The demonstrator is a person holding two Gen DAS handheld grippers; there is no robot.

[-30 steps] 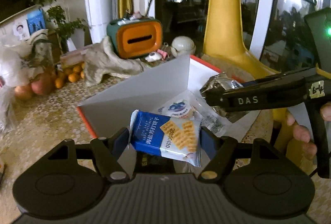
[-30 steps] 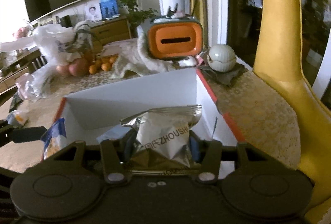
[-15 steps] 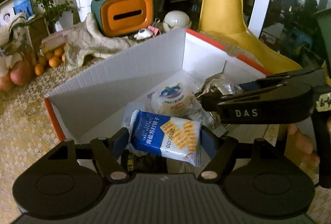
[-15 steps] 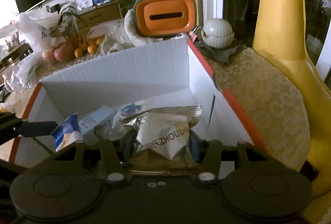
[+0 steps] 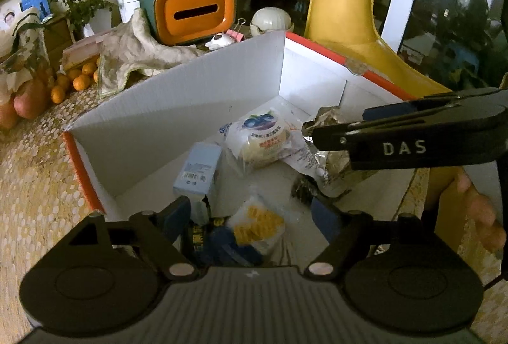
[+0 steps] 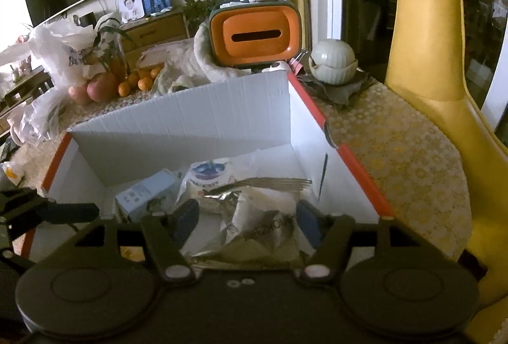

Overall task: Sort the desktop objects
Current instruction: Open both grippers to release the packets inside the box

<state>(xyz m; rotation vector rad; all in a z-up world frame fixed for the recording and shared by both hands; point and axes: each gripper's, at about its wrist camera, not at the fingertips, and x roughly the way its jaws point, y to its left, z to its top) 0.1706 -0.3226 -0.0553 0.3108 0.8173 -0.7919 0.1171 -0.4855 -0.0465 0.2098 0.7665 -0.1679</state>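
**A:** Tongs first — how do they stand?

**B:** Both have just been opening. The left gripper (image 5: 252, 214) has its jaws spread with the cracker pack (image 5: 250, 226) dropping away between them, clear of the pads. The right gripper (image 6: 244, 217) is spread too; the foil bag (image 6: 263, 217) sits between its fingers, but the pads no longer press on it, as far as the wrist view shows.

**A:** So where are the snacks?

**B:** Inside the box (image 5: 177, 109), low down near its front. The cracker pack lies just under the left jaws, tilted. The foil bag rests by the right-hand wall, its crimped top pointing back. Beyond them lie a pale blue carton (image 5: 198, 168) and a round blueberry cake (image 5: 262, 139) in clear wrap, the two just beside each other.

**A:** Which step is this, then?

**B:** The drop, I'd say: both items let go into the box at once. That part of the sorting looks done for these two.

**A:** And next?

**B:** Lift both grippers straight up and out, jaws kept wide so no wrapper snags on a pad — the foil is crinkly and could catch. Then look outside the box for whatever is left. The table (image 6: 397, 160) beyond holds a tissue box (image 6: 255, 34), a white jar (image 6: 333, 61) and fruit (image 6: 127, 83); whether any of those belong in the box I cannot tell.
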